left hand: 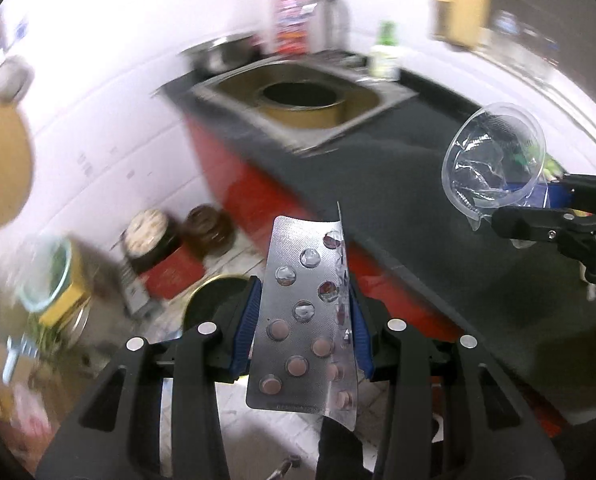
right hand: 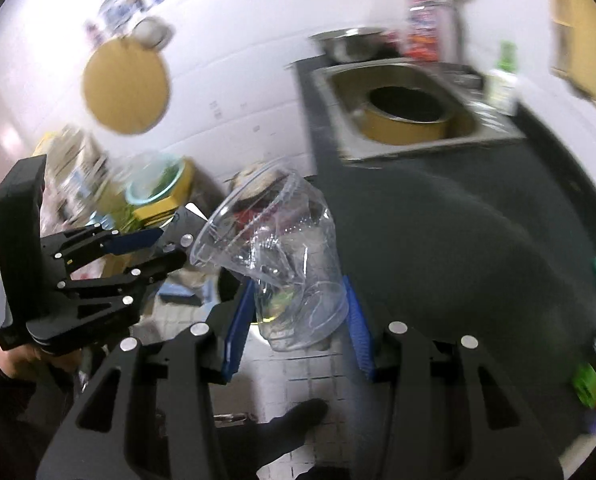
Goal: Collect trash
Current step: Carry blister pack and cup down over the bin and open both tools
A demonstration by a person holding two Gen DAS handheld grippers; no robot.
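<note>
both pieces of trash are up in the air, past the near end of the dark surface [left hand: 438, 240] that carries the sink [left hand: 298, 100], out over the tiled floor.

the left hand-held gripper [left hand: 304, 320] has its blue pads closed partway on a silver blister pack [left hand: 302, 312], pinched by its long edges low down, so most of the strip sticks up and forward toward the sink. some pockets look punched out, others seem to still hold pinkish tablets. i'd judge it very light and thin, springy rather than stiff; it appears bent along one side under the squeeze. foil is slick, so a grip lower on the flat part with more pad contact looks safer than the edges.

the right hand-held gripper [right hand: 298, 312] is likewise partly closed, on the base end of a clear plastic cup [right hand: 281, 256], whose rim tilts away from the sink side. the wall is already creased and crumpled, so it's soft, nearly weightless and gives under pressure. the base is the stiffest spot to hold; a harder squeeze would only collapse it further, which hardly matters for trash, though the smooth plastic could slip out.
</note>
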